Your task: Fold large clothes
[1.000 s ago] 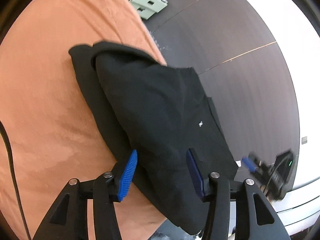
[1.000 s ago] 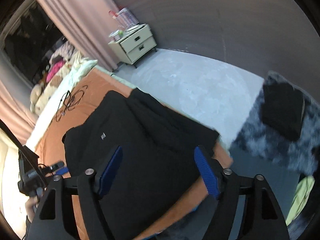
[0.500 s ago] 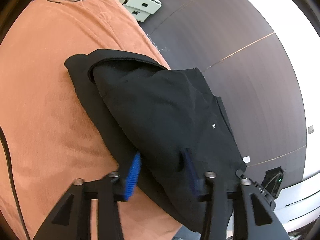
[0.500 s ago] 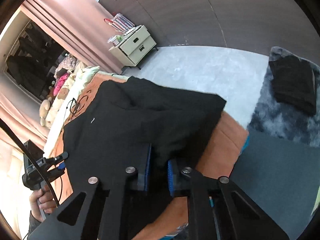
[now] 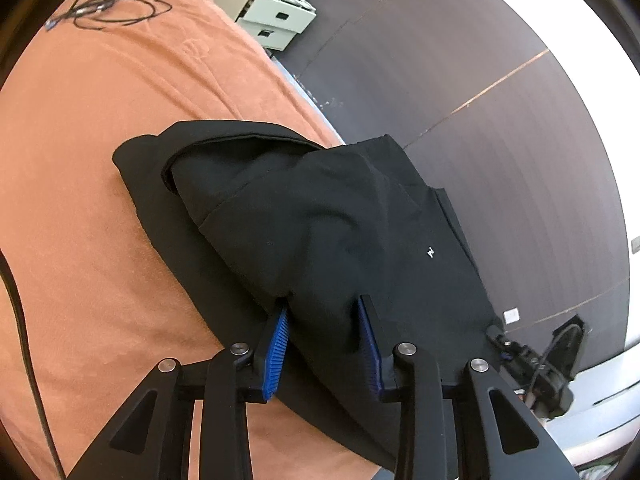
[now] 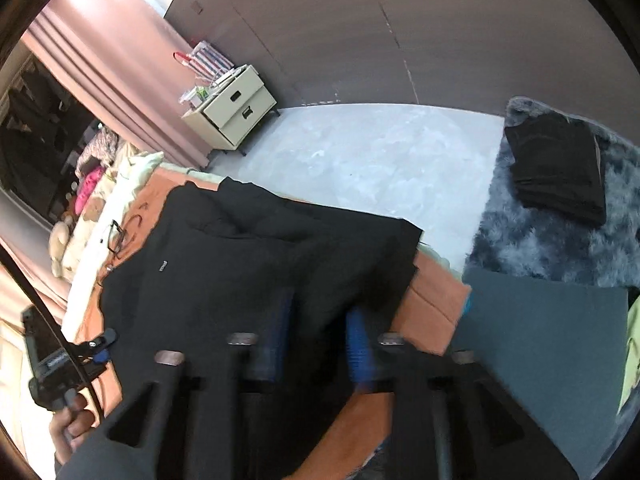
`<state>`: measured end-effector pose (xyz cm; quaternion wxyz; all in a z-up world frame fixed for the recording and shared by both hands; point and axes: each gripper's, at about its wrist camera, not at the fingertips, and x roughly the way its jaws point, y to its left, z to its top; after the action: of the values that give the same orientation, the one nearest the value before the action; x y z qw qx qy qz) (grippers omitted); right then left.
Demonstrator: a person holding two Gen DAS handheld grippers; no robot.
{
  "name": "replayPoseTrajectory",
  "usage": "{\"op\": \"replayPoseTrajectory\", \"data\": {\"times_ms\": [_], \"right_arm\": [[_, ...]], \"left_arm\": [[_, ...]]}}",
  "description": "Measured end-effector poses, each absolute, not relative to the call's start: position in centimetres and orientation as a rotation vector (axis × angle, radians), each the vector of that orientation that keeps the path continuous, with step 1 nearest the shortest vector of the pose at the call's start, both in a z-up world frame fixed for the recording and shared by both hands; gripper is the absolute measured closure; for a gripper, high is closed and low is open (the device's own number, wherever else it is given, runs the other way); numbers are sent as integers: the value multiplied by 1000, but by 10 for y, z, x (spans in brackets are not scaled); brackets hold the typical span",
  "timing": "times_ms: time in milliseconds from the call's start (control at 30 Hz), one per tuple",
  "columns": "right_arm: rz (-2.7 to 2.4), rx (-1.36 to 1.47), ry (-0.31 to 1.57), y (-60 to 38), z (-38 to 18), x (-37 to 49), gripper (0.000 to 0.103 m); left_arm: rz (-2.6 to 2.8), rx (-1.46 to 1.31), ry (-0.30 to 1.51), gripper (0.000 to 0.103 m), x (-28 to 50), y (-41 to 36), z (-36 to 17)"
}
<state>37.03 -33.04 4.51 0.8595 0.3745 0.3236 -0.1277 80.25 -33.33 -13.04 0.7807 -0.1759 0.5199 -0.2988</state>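
A large black garment [image 5: 320, 224] with a small white logo lies partly folded on the orange bed cover [image 5: 100, 160], near its edge. My left gripper [image 5: 324, 336] has its blue pads apart with a fold of the garment's near hem lying between them. In the right wrist view the same garment [image 6: 248, 256] spreads over the bed. My right gripper [image 6: 316, 336] is blurred, its pads apart with black cloth between them at the garment's near edge.
A pale green nightstand [image 6: 236, 108] stands by the pink curtain. A folded black garment [image 6: 556, 168] lies on a grey shaggy rug [image 6: 532, 248]. Black cables [image 5: 108, 12] lie at the bed's far end. The bed edge drops to a grey floor [image 6: 372, 160].
The right gripper was wide open, pinched shut on the garment half a second ago, and now has its pads apart again. The left gripper's pads narrowed slightly and stay around the hem.
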Motion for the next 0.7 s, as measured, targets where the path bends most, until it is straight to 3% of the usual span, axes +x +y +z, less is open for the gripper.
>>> {"op": "replayPoseTrajectory", "data": {"times_ms": [33, 67, 300, 333, 400, 433, 567, 700], "right_arm": [[-261, 814, 659, -327, 39, 363, 20], [-256, 841, 626, -330, 39, 354, 16], [-208, 948, 680, -337, -26, 349, 17], [-199, 962, 684, -340, -32, 353, 22], [-138, 1008, 687, -345, -37, 363, 53], [-134, 1013, 692, -347, -34, 370, 54], [-153, 937, 695, -352, -17, 383, 80], [-180, 892, 697, -353, -7, 396, 83]], "left_arm": [[-646, -380, 1125, 68, 802, -332, -131], [-645, -389, 1128, 68, 802, -330, -132], [-634, -408, 1119, 68, 799, -326, -134], [-633, -408, 1116, 68, 800, -328, -135], [-636, -412, 1109, 68, 798, -326, -135], [-638, -418, 1104, 68, 797, -325, -136], [-648, -429, 1093, 69, 796, -324, -139], [-635, -436, 1081, 71, 799, -323, -138]]}}
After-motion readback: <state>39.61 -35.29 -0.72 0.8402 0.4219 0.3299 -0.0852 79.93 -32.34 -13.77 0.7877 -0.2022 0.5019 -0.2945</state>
